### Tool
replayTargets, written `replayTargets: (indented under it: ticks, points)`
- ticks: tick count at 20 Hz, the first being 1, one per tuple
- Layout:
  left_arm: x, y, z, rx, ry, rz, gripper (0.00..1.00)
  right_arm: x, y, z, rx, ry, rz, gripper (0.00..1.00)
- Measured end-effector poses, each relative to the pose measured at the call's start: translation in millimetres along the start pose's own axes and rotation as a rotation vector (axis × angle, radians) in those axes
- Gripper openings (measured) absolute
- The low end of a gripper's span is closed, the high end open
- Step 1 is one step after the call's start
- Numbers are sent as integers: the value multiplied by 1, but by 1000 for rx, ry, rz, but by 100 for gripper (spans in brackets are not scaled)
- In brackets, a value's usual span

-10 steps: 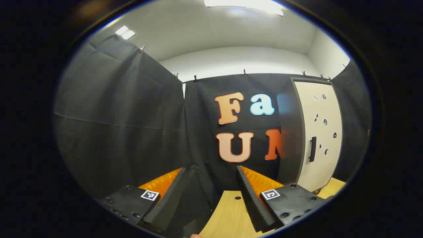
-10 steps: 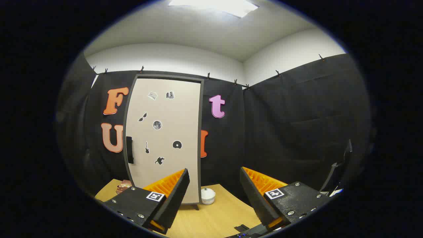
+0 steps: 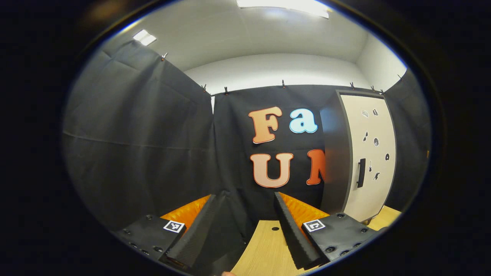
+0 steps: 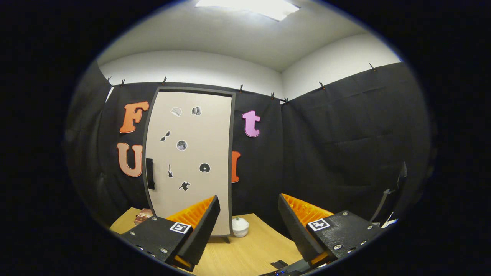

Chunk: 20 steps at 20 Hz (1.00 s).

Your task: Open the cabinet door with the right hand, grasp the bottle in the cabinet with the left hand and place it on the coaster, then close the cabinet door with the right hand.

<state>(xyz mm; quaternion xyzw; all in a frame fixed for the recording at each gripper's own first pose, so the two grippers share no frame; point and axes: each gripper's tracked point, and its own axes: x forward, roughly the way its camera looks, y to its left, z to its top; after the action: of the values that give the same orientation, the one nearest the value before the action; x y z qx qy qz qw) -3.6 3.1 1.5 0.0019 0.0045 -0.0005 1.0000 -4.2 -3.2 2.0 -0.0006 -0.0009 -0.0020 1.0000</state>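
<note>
A tall cabinet (image 4: 190, 161) with a cream door and dark frame stands on the wooden table (image 4: 245, 257) against the back wall; its door is closed, with a dark handle (image 4: 150, 174) on its left side. In the left gripper view the cabinet (image 3: 366, 153) is at the right, its handle (image 3: 361, 173) facing me. My right gripper (image 4: 247, 209) is open, well short of the door. My left gripper (image 3: 245, 207) is open too, with nothing between its fingers, pointing at the wall left of the cabinet. What is inside the cabinet is hidden behind the door.
A small white round object (image 4: 240, 227) sits on the table by the cabinet's right foot. A brownish flat item (image 4: 144, 216) lies left of the cabinet. Dark devices (image 4: 282, 266) lie at the near table edge.
Both views have shifted only slightly; the cabinet looks a touch smaller in the left gripper view. Both grippers stay open.
</note>
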Motion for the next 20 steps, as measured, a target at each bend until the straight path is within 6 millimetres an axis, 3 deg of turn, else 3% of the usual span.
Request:
replayTargets:
  ticks: [10, 20]
  points:
    - [-3, 8, 0, 4, -6, 9, 96, -4, 5, 1, -7, -3, -2, 95]
    - [-10, 21, -1, 11, -7, 29, 96, 1, 36, 3, -6, -3, 49, 95]
